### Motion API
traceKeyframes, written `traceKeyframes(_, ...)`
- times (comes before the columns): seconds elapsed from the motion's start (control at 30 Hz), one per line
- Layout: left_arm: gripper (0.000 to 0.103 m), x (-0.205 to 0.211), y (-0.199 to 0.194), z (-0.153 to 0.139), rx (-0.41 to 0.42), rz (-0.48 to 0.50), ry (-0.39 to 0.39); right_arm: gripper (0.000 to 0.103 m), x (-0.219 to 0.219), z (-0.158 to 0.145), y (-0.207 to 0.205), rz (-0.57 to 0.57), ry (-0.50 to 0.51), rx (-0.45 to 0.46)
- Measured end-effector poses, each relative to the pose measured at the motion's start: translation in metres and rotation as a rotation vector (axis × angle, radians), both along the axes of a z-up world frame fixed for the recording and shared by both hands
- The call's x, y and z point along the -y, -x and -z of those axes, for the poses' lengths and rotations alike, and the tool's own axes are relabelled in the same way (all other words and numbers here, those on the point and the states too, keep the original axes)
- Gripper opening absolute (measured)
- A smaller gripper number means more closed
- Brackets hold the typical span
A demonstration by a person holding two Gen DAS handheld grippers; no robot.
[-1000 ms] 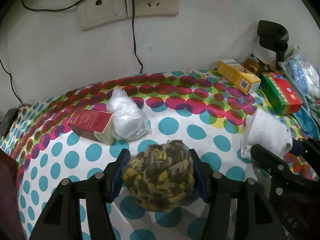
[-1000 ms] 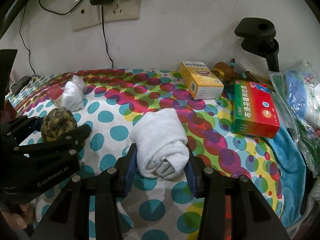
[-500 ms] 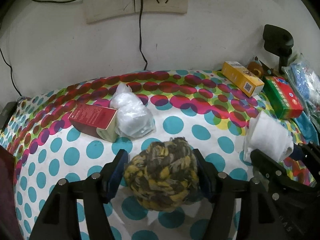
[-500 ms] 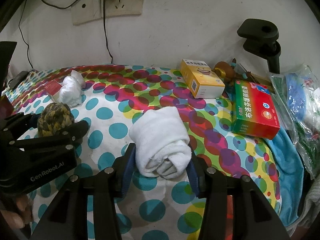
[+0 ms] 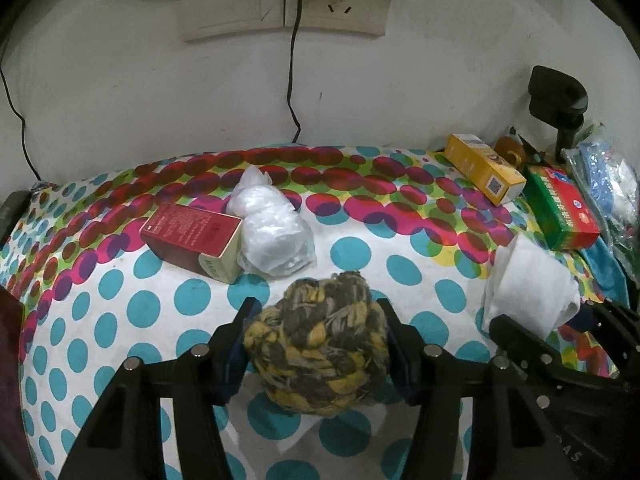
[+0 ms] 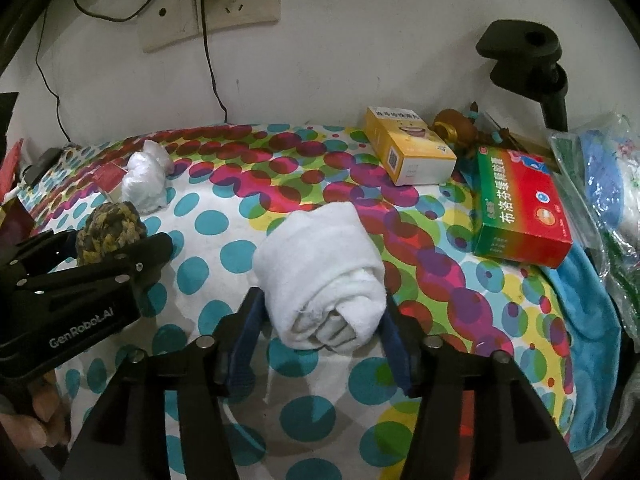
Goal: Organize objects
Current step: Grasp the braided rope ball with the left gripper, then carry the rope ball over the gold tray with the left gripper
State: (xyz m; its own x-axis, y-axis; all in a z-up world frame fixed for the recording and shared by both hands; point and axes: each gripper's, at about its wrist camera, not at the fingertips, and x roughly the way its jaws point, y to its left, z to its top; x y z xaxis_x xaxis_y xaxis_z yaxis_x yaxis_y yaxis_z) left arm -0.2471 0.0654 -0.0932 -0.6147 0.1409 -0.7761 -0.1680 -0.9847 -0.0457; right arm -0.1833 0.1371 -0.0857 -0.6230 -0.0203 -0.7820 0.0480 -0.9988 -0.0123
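We have the left gripper [image 5: 316,344], jaws just closing, around the rope ball [image 5: 318,344] near the red box [image 5: 192,236], the right gripper [image 6: 320,320] pinching the rolled towel [image 6: 320,272] right of it. Both rest on the bench [image 5: 160,280]. Next: lift, then sort.

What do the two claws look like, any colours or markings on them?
Both are matte black plastic with blue pads and round silver screw heads. The left claw shows white "GenRobot.AI" lettering along its side in the right wrist view. The right claw matches it.
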Motion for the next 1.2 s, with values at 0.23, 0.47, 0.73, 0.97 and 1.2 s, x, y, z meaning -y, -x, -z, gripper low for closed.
traceKeyframes(0.23, 0.059, -0.002, -0.011, -0.011, -0.079, 0.003, 0.013, 0.036, 0.010, -0.012, -0.014, -0.013, -0.049, -0.091)
traceKeyframes(0.47, 0.059, 0.002, -0.011, -0.013, -0.095, -0.059, 0.047, 0.036, 0.024, -0.016, -0.016, -0.026, -0.114, -0.118)
traceKeyframes(0.73, 0.059, 0.012, -0.035, -0.013, -0.067, -0.077, 0.054, 0.036, 0.022, -0.008, -0.008, -0.015, -0.091, -0.061)
traceKeyframes(0.97, 0.059, 0.024, -0.072, -0.037, -0.102, -0.062, 0.057, 0.036, 0.022, -0.003, -0.005, 0.002, -0.100, -0.026)
traceKeyframes(1.2, 0.059, 0.045, -0.106, -0.059, -0.105, -0.073, 0.056, 0.037, 0.032, -0.001, -0.007, 0.001, -0.160, -0.030)
